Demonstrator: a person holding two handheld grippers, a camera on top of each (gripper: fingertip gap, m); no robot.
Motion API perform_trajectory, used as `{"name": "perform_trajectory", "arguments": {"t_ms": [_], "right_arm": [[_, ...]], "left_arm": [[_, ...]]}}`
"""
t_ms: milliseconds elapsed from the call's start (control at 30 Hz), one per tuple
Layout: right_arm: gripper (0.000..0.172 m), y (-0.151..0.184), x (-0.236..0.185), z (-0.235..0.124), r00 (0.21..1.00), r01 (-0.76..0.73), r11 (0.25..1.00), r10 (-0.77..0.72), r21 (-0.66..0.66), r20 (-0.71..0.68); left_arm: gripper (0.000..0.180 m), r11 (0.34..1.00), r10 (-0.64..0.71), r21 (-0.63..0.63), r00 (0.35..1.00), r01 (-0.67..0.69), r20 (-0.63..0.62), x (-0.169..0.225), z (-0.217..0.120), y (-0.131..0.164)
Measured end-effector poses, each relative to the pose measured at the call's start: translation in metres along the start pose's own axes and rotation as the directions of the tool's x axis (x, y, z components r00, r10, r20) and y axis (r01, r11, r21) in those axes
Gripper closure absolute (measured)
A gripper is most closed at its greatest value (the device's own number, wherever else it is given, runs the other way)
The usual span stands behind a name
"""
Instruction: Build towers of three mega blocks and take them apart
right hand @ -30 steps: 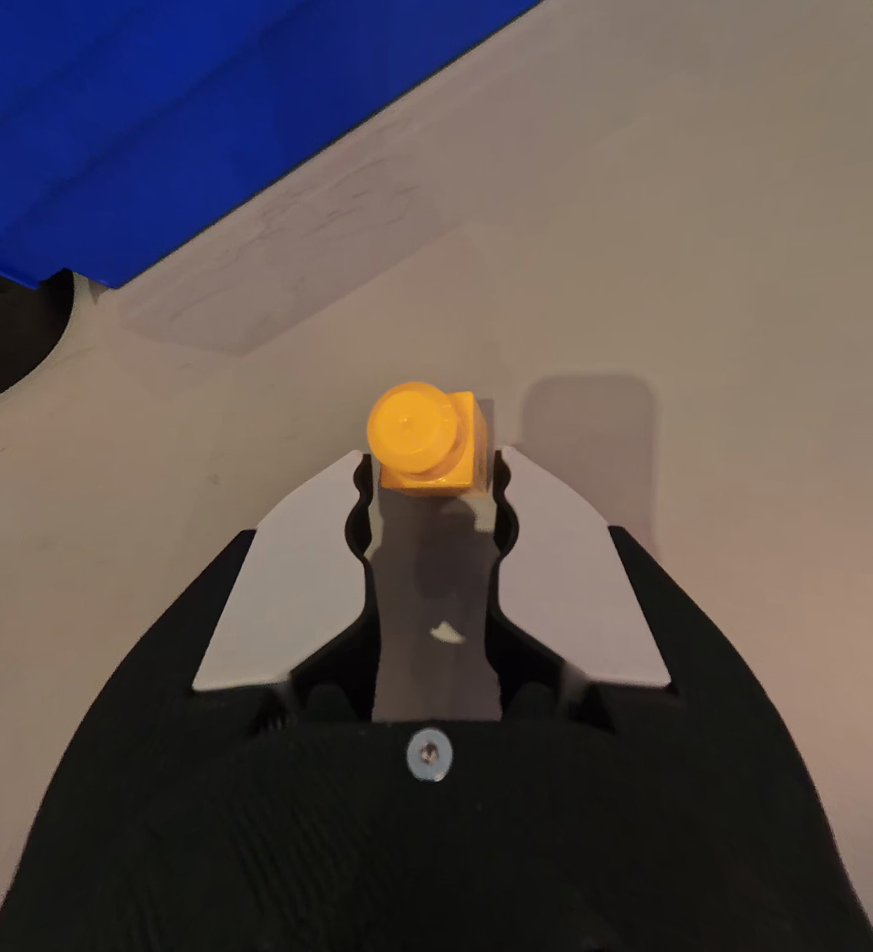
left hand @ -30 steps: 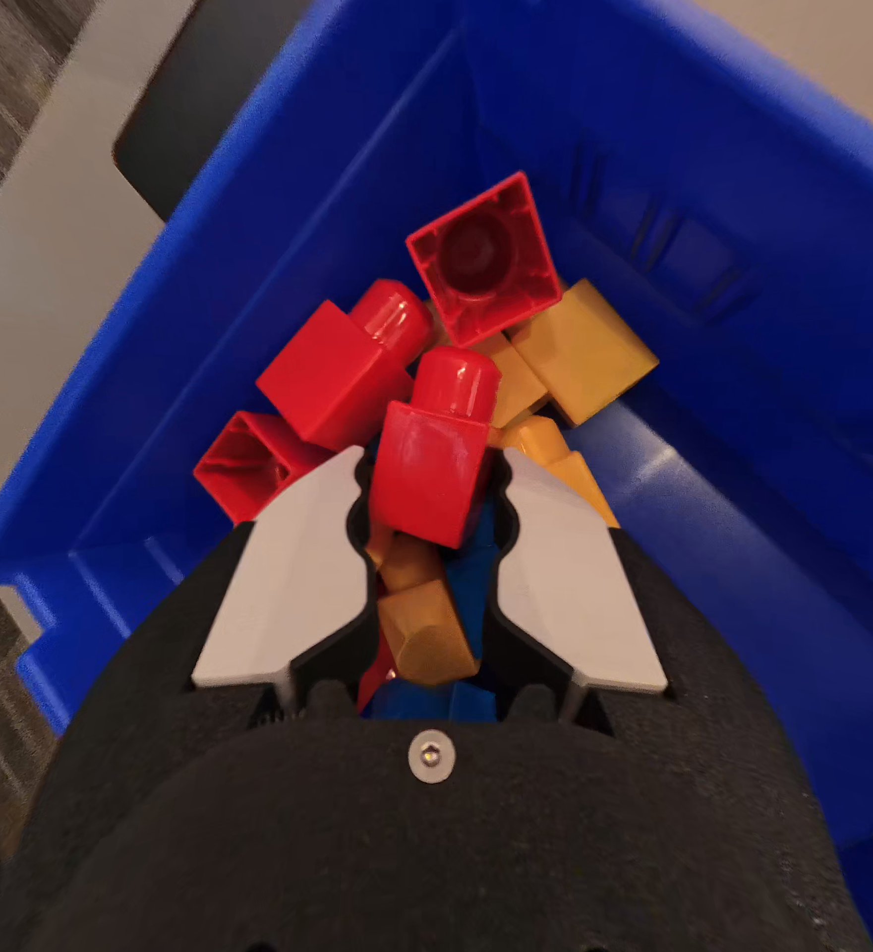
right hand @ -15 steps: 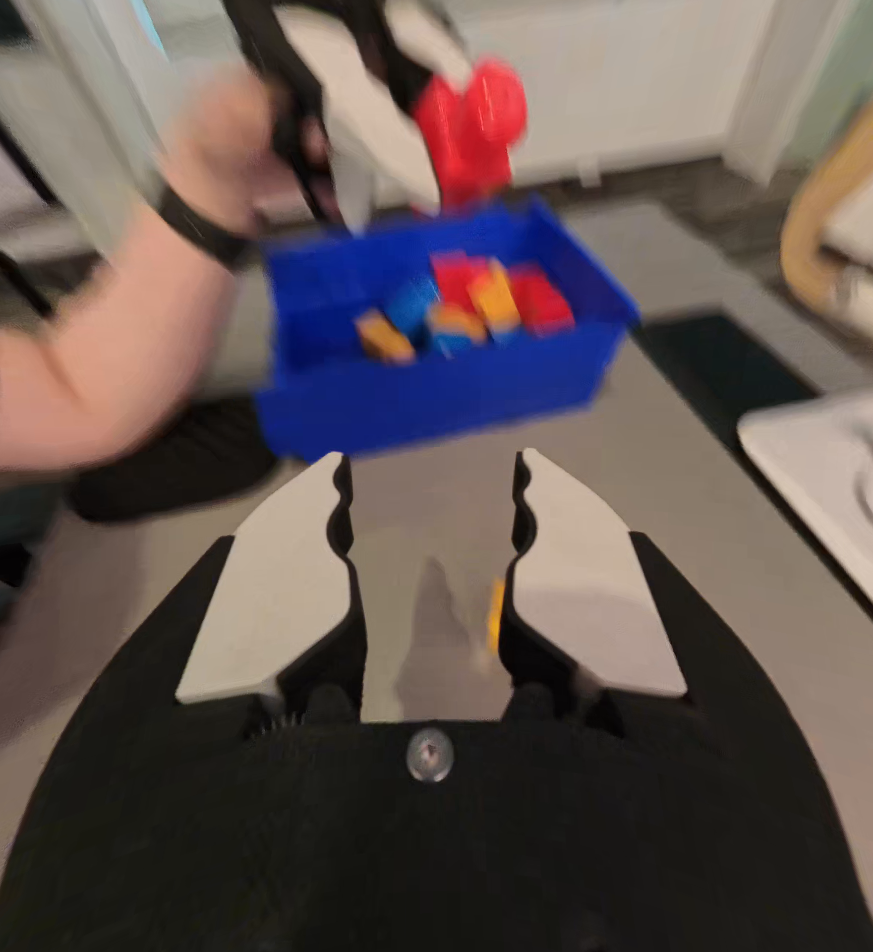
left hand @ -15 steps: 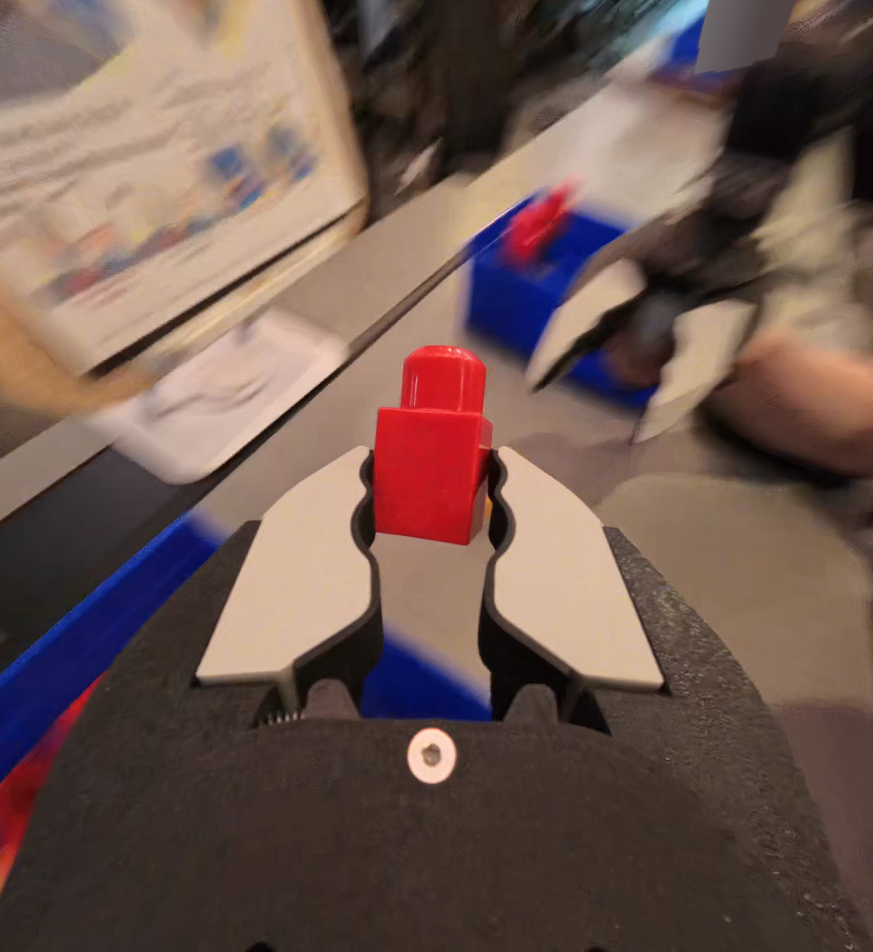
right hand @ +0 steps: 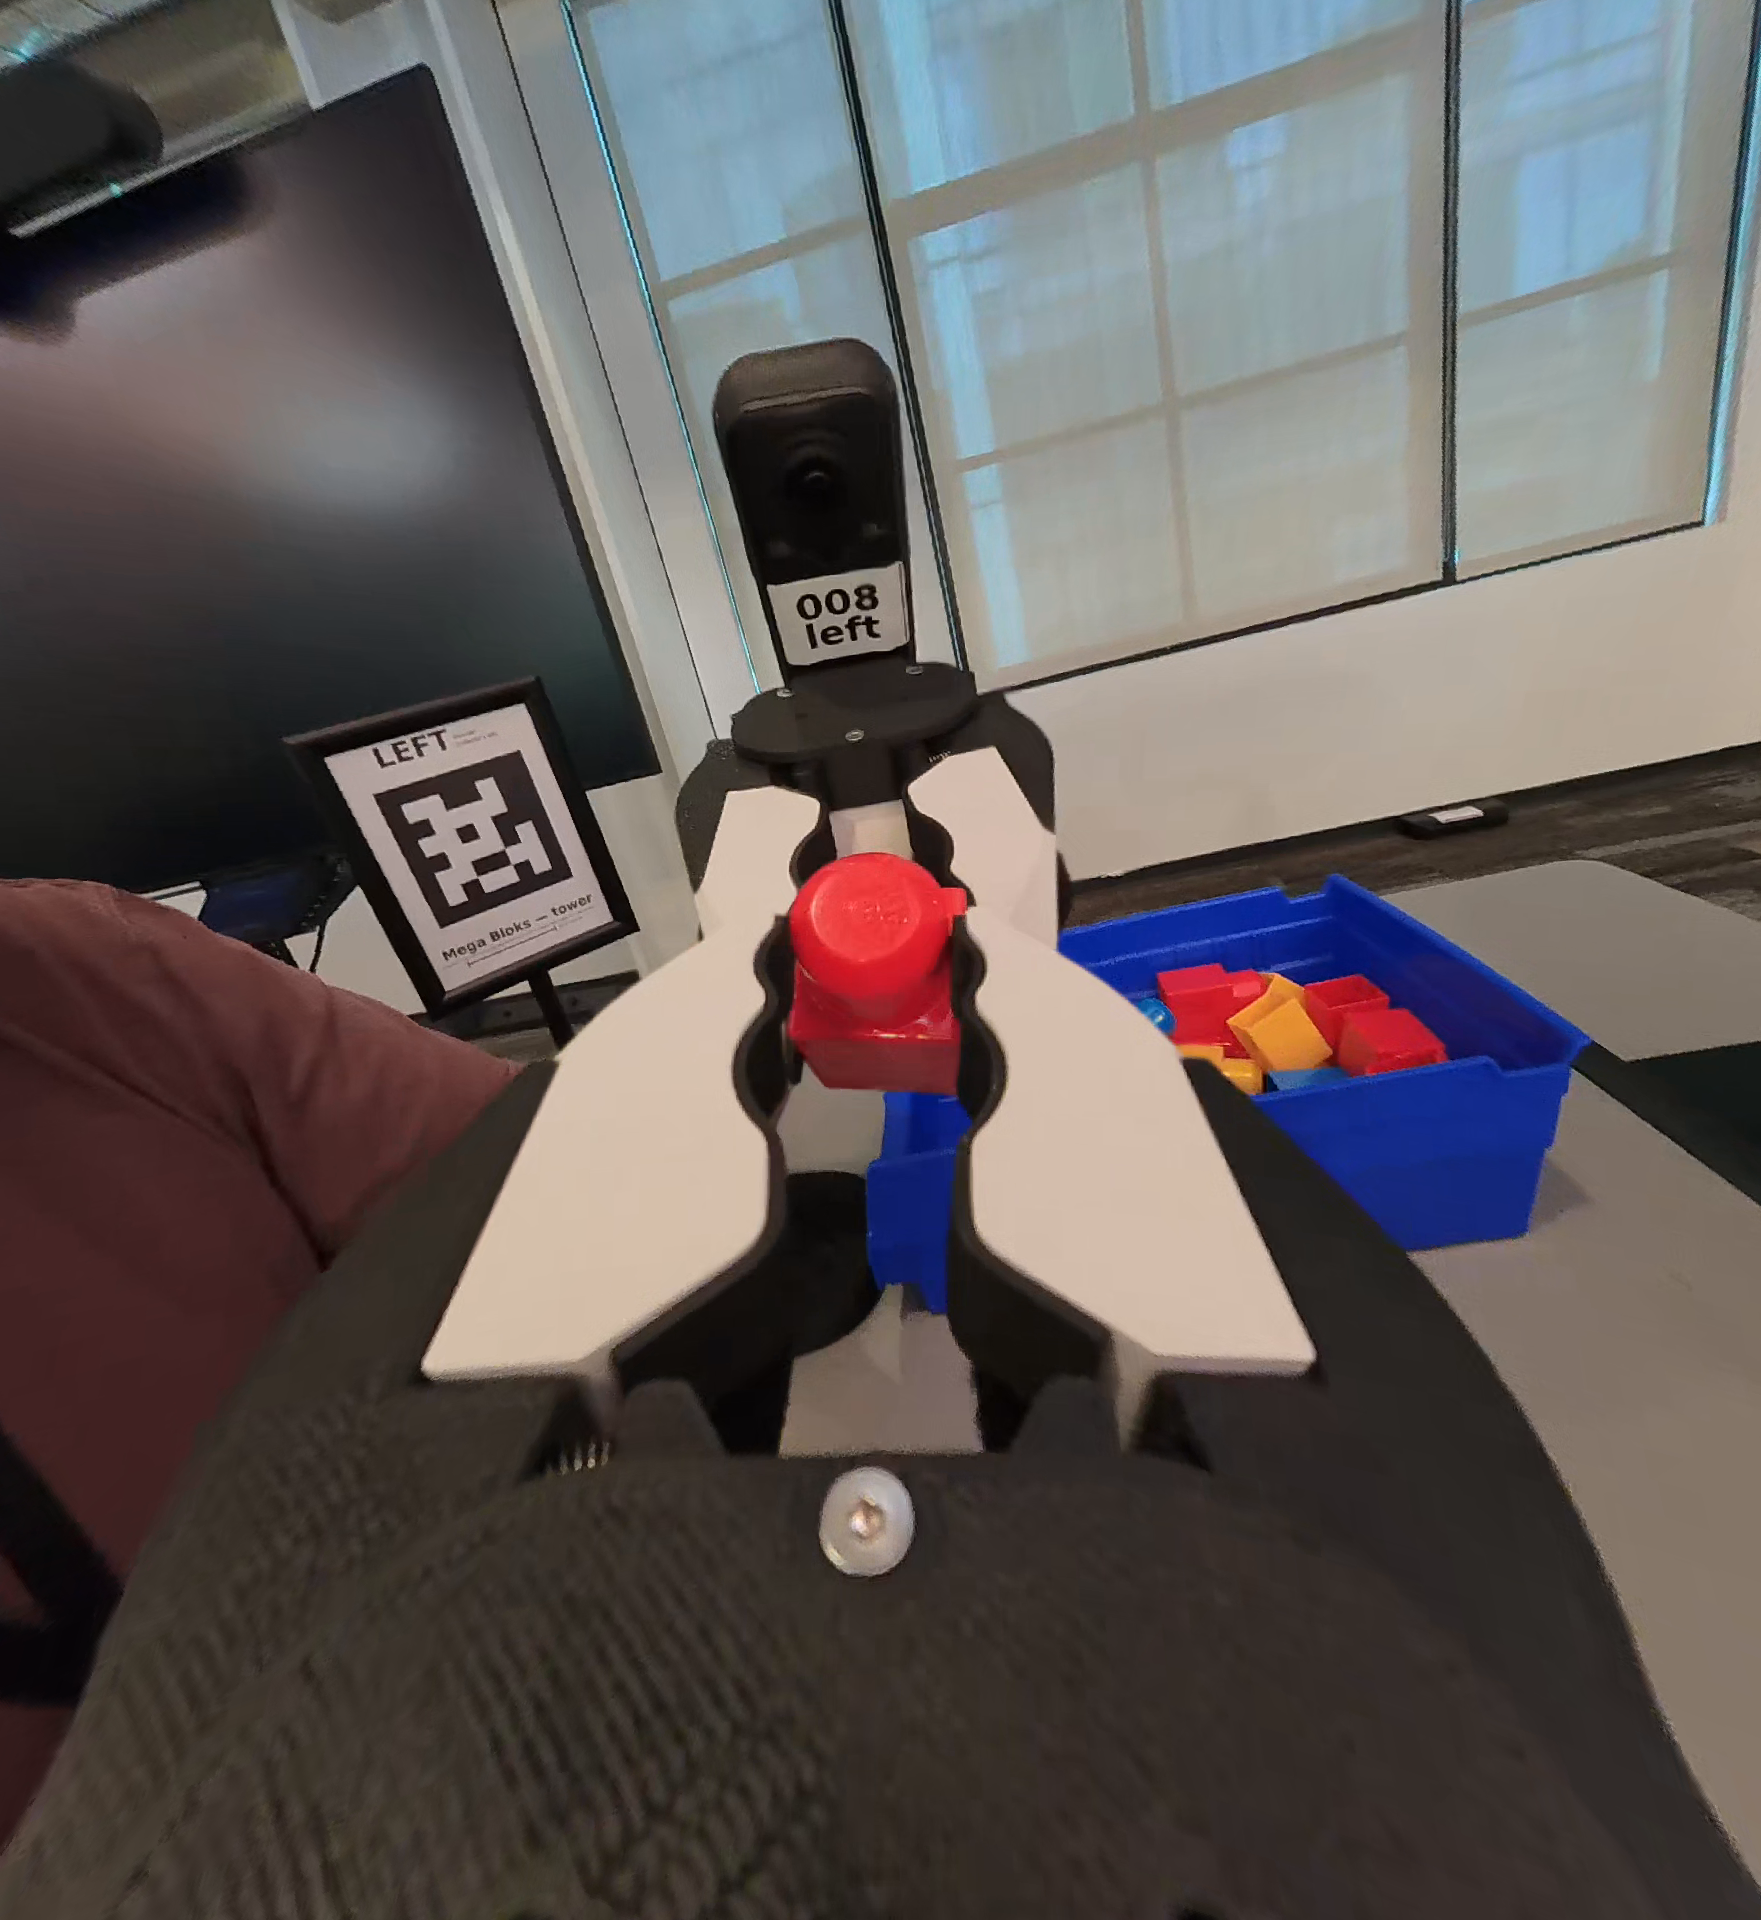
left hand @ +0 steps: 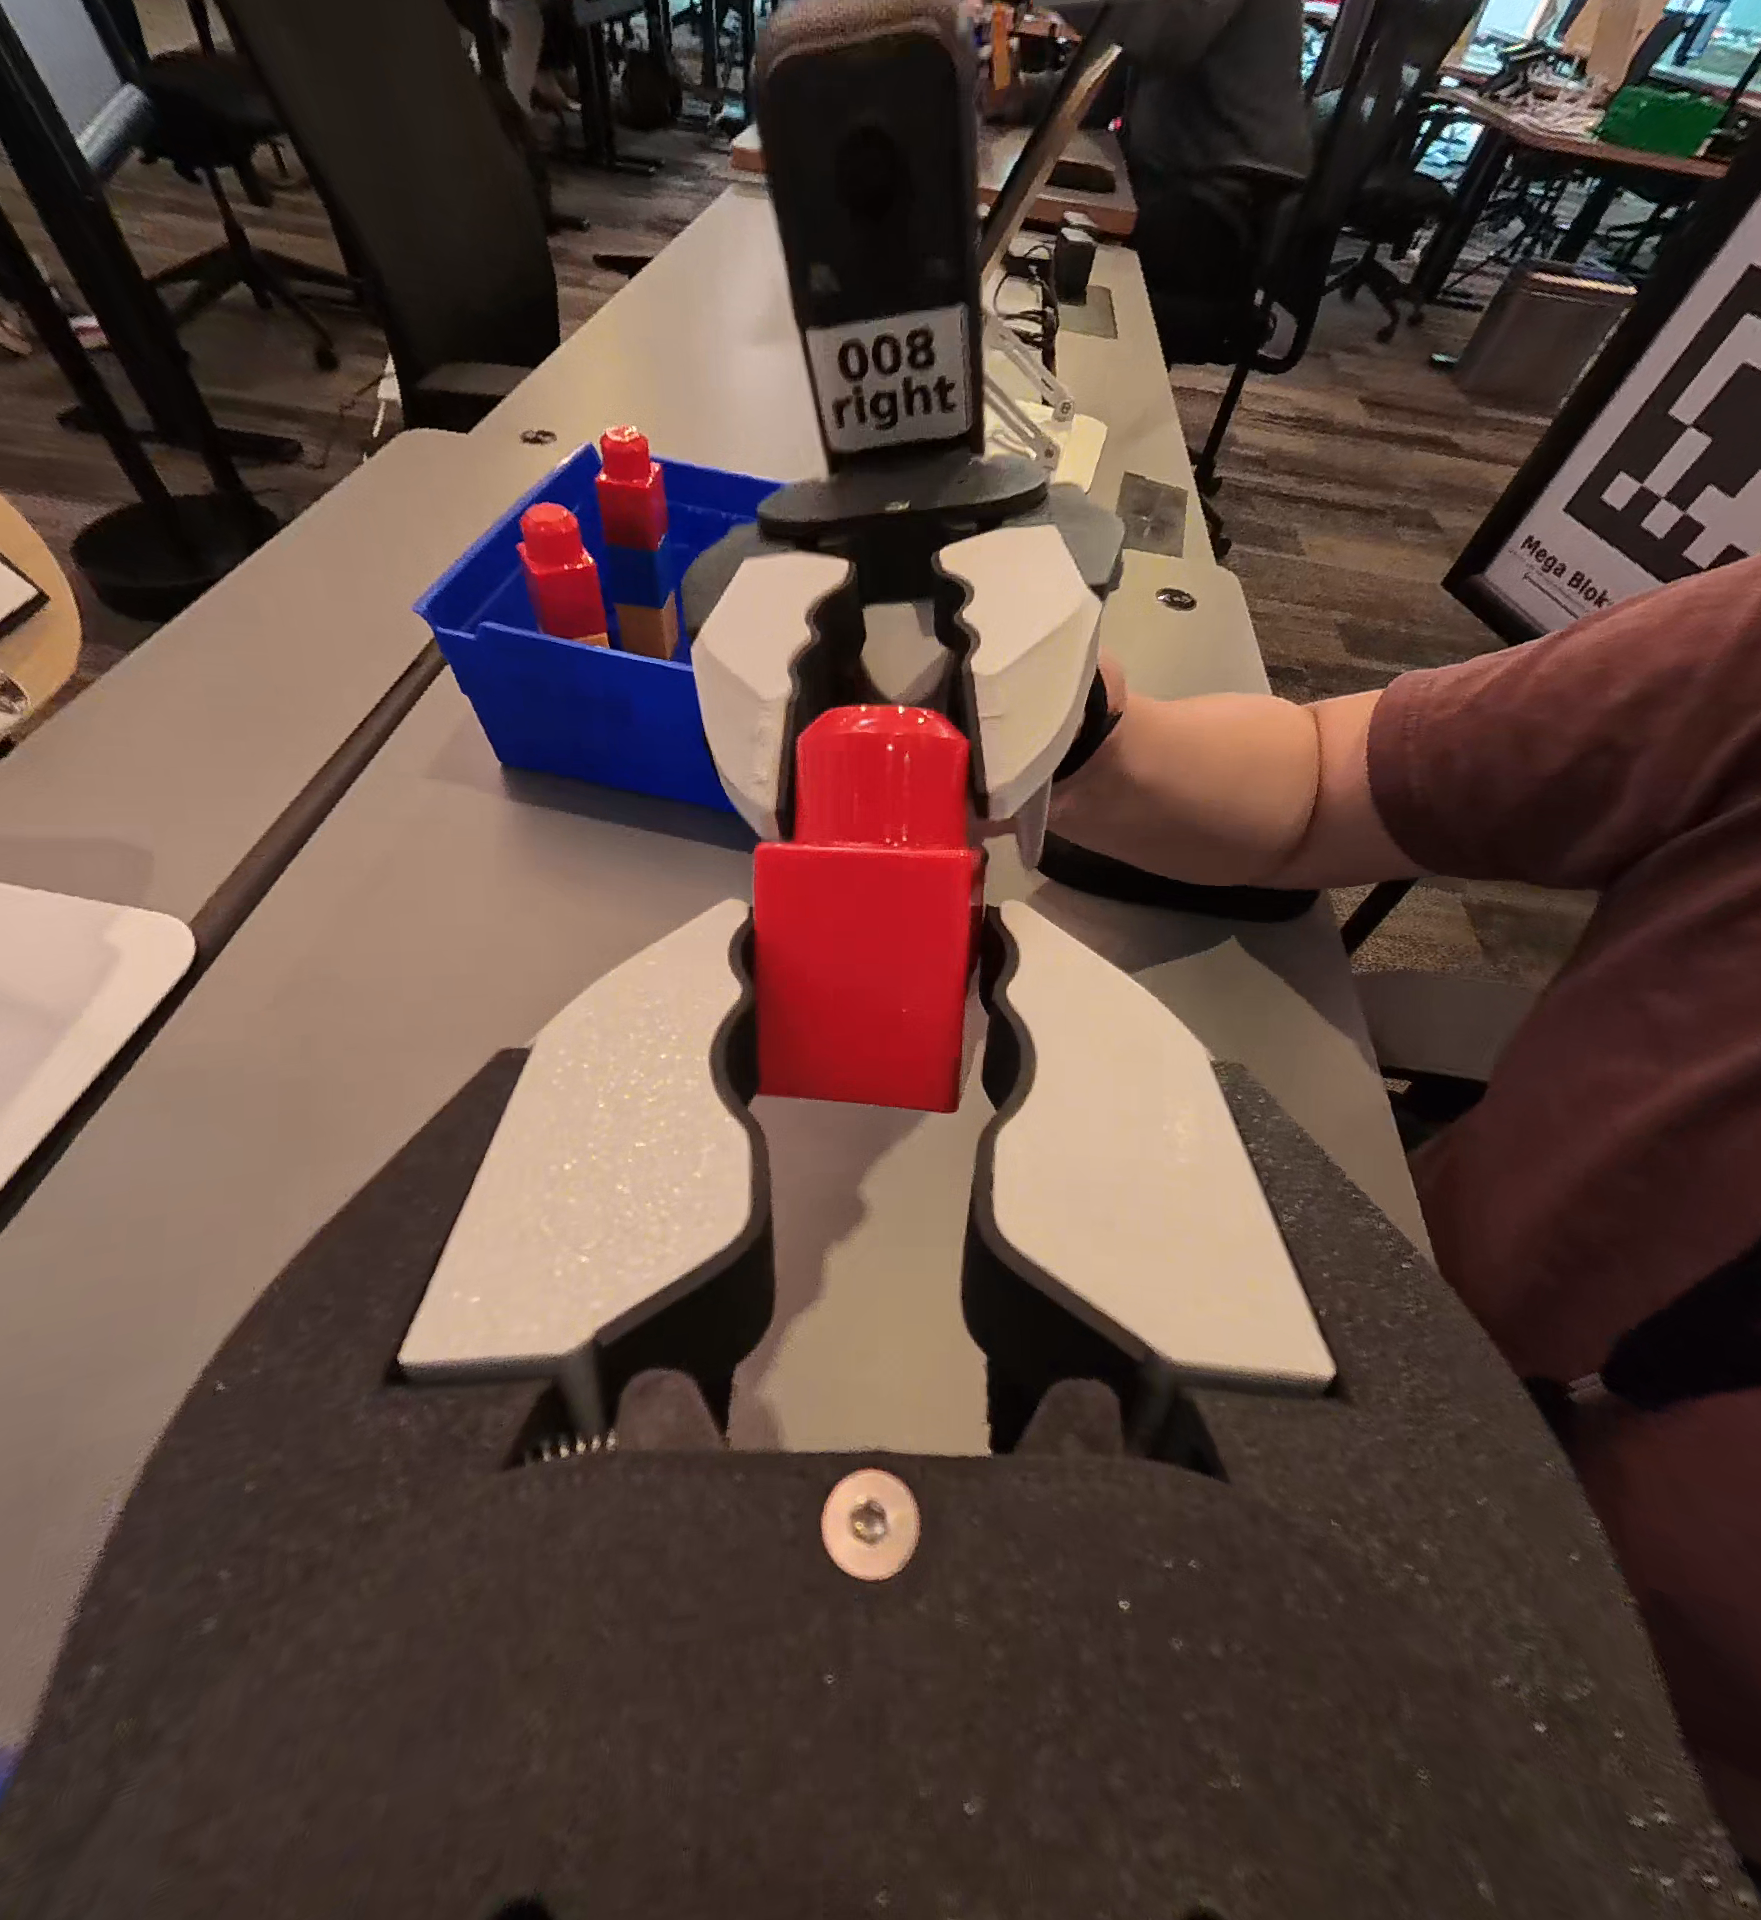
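Your left tool (left hand: 865,997) is clamped on the square body of a red block (left hand: 860,977), both pads pressed against its sides, stud pointing away from you. Your right tool (right hand: 871,997) faces it head-on and is closed around the same block's round stud (right hand: 871,920), its fingers (left hand: 751,717) flanking the stud on both sides. The block hangs in the air above the grey table (left hand: 356,997), between the two tools, not resting on anything.

Around the tools you have open table on your left tool's left side, running up to a dark seam (left hand: 336,707) where a second table surface joins. A white tray (left hand: 34,997) lies at that far left edge. On the other side, your own sleeve (left hand: 1634,935) and forearm (left hand: 1198,790) fill the room, and the table edge falls away just beyond them. A framed marker sign (left hand: 1686,416) stands off that edge; another (right hand: 460,842) stands behind the left tool in the right wrist view.

One blue bin (left hand: 585,686) sits just behind the right tool and holds two upright stacks: a shorter one topped red (left hand: 554,571), and a taller one (left hand: 637,551) of red over blue over orange. A second blue bin (right hand: 1375,1091) lies beside the left tool, holding a loose heap of red, yellow and blue blocks (right hand: 1291,1023).
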State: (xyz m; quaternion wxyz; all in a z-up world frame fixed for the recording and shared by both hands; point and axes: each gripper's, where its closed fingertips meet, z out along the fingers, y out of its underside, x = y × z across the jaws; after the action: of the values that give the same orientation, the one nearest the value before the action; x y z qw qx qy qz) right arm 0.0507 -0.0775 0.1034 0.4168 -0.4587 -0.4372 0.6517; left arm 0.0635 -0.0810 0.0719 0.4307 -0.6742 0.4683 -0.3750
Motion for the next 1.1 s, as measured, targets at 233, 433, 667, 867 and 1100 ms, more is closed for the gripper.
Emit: {"name": "perform_trajectory", "arguments": {"t_ms": [233, 433, 667, 867, 1100], "right_arm": [[0.143, 0.031, 0.082, -0.052, 0.884, 0.002, 0.925, -0.179, -0.381, -0.432], [0.143, 0.114, 0.157, -0.106, 0.725, -0.287, 0.764, -0.220, -0.577, -0.652], [0.143, 0.148, 0.170, -0.118, 0.703, -0.393, 0.695, -0.195, -0.603, -0.684], [0.143, 0.156, 0.174, -0.122, 0.687, -0.401, 0.672, -0.229, -0.622, -0.690], [0.139, 0.162, 0.171, -0.128, 0.686, -0.440, 0.627, -0.227, -0.643, -0.691]], "left_arm": [[0.131, 0.998, -0.032, -0.032, 0.849, 0.058, 0.527, -0.103, -0.086, 0.025], [0.126, 0.978, -0.116, -0.043, 0.709, 0.202, 0.696, -0.178, -0.136, 0.092], [0.116, 0.915, -0.150, -0.156, 0.673, 0.373, 0.725, -0.215, -0.114, 0.161], [0.125, 0.864, -0.061, -0.275, 0.629, 0.422, 0.775, -0.229, -0.105, 0.194], [0.142, 0.832, -0.054, -0.305, 0.615, 0.463, 0.787, -0.228, -0.104, 0.201]]}}
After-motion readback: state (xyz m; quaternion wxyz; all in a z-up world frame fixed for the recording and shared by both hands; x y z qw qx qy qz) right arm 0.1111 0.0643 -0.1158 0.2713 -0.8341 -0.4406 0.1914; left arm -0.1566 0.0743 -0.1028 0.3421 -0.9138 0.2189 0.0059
